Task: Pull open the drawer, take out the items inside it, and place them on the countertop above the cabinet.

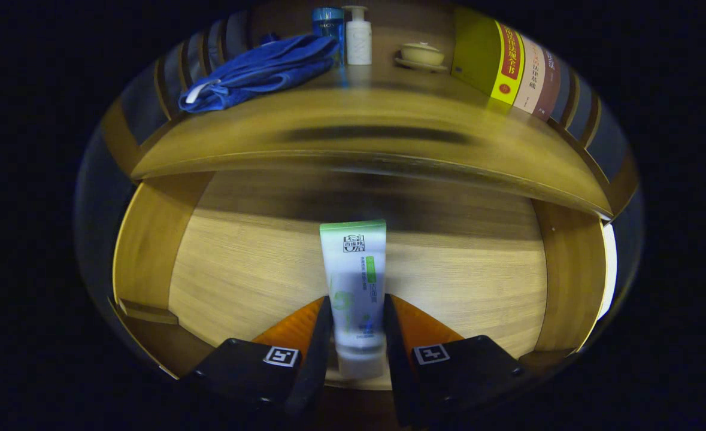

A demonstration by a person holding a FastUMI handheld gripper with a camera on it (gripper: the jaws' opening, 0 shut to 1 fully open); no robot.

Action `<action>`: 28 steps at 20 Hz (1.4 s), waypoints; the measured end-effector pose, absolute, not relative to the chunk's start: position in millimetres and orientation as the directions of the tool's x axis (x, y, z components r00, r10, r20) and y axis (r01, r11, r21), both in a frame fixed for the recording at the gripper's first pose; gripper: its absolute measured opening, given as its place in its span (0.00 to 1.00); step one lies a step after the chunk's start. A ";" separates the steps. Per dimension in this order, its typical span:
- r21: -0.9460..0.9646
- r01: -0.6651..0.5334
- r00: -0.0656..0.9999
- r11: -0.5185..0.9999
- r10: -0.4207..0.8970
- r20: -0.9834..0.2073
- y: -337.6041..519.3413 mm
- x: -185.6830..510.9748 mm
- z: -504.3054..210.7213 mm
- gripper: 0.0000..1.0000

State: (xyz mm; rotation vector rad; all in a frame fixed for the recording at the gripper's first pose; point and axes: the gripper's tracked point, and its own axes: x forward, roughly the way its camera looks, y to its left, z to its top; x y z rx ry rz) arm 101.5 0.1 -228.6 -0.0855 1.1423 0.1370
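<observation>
A white tube with a green end (354, 281) stands between my two fingers, its flat crimped end pointing away from me. My gripper (357, 317) is shut on the tube, both pads pressing its lower sides. Below and behind it lies the open wooden drawer (149, 239), with its pale floor showing on both sides of the tube. The cabinet's countertop (364, 114) runs across just beyond the drawer.
On the countertop lie a folded blue towel (263, 69), a blue cup (327, 21), a white pump bottle (358, 36), a small lidded bowl on a saucer (421, 55) and upright books (508, 69) to the right. Its front strip is bare wood.
</observation>
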 end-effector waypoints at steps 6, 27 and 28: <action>0.037 -0.172 0.501 0.984 0.120 -0.857 -1.0 103.0 -195.1 0.56; 0.143 -0.113 0.788 0.983 0.177 -0.589 13.6 163.3 -75.9 0.55; 0.146 -0.104 0.802 0.984 0.170 -0.573 10.4 172.3 -71.7 0.55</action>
